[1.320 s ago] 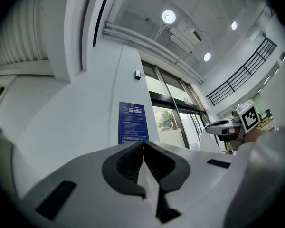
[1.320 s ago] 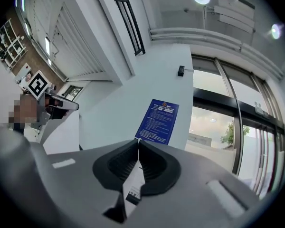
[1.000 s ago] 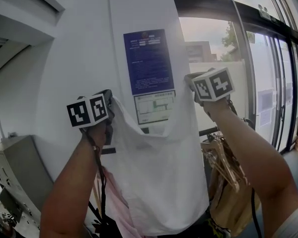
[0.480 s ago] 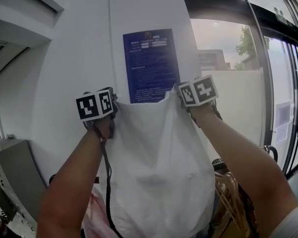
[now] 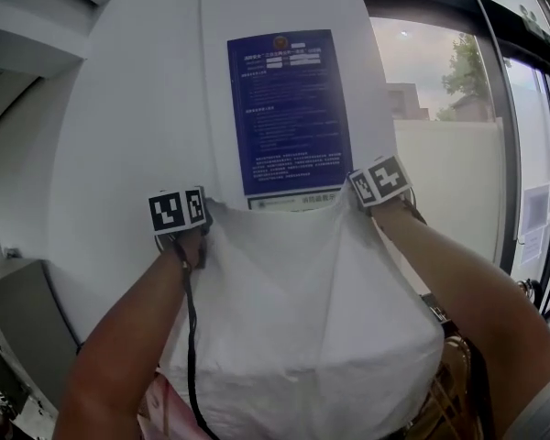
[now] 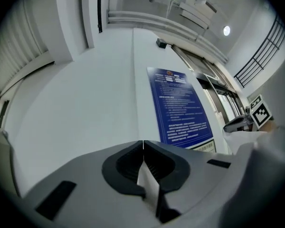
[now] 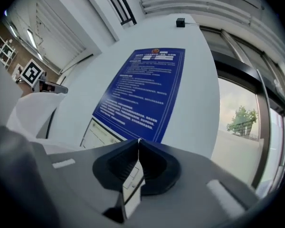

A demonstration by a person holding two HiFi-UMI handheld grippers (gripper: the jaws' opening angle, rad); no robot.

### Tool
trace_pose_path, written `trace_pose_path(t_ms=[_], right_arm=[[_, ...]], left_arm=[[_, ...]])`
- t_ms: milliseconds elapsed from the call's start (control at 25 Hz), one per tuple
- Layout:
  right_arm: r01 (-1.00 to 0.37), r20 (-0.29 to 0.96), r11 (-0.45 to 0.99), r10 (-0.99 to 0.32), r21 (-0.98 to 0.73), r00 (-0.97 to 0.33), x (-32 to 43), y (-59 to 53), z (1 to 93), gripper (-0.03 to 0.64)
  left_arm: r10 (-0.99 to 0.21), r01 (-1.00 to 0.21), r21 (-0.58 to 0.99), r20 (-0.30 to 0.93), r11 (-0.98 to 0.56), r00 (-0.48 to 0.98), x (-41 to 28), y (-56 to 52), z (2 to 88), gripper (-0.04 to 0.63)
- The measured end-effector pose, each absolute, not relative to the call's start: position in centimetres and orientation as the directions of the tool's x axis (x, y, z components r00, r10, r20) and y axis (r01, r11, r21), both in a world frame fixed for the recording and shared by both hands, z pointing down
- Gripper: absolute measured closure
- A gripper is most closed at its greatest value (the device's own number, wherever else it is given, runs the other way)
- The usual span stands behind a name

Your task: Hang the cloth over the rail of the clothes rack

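Note:
In the head view a white cloth (image 5: 302,319) hangs spread between my two grippers in front of a white pillar. My left gripper (image 5: 202,211) is shut on the cloth's upper left corner, and my right gripper (image 5: 353,189) is shut on its upper right corner. The left gripper view shows a strip of cloth (image 6: 147,183) pinched in the shut jaws (image 6: 142,144). In the right gripper view the shut jaws (image 7: 138,141) pinch a cloth edge (image 7: 132,182) that carries a small label. No rail of the clothes rack shows in any view.
A blue poster (image 5: 293,113) hangs on the white pillar (image 5: 147,108) straight behind the cloth. Glass doors with dark frames (image 5: 500,108) stand at the right. Wooden hangers (image 5: 451,360) peek out low right, and a pink garment (image 5: 170,409) shows low left.
The pillar and poster have grown larger in the head view. The cloth's sagging top edge has drawn nearly straight between the grippers. The rack's hangers have slid almost out of the frame's bottom.

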State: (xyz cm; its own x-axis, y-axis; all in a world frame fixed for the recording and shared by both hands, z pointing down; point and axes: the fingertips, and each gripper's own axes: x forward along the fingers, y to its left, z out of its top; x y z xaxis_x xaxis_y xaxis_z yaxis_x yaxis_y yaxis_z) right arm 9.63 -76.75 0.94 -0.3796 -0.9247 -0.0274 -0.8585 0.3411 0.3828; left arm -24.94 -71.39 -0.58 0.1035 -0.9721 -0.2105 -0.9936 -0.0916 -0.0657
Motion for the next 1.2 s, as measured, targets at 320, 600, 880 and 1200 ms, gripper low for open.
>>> trace_pose_path(t_ms=[320,600,880,1200], right_arm=[[-0.906,0.091,0.24,-0.971,0.349,-0.222,16.4,-81.8,6.1,0.607],[-0.885,0.118,0.214,-0.976,0.414,-0.181,15.3,-82.8,8.1,0.606],[-0.883,0.127,0.176,-0.983,0.436,-0.133,15.2,-83.0,8.3,0.533],[-0.884,0.12,0.179,-0.983,0.431,-0.141,15.3,-82.8,7.9,0.523]], left_arm=[[-0.992,-0.999,-0.046,-0.122,0.003,0.003,-32.1,-74.6,3.1,0.586],[-0.996,-0.994,-0.106,-0.088,0.042,-0.032,-31.9,-76.2,5.4,0.584],[-0.994,-0.991,-0.106,-0.08,0.077,-0.069,-33.1,-76.4,5.7,0.584],[-0.994,-0.993,-0.1,-0.095,0.055,-0.045,-32.8,-76.3,5.2,0.584]])
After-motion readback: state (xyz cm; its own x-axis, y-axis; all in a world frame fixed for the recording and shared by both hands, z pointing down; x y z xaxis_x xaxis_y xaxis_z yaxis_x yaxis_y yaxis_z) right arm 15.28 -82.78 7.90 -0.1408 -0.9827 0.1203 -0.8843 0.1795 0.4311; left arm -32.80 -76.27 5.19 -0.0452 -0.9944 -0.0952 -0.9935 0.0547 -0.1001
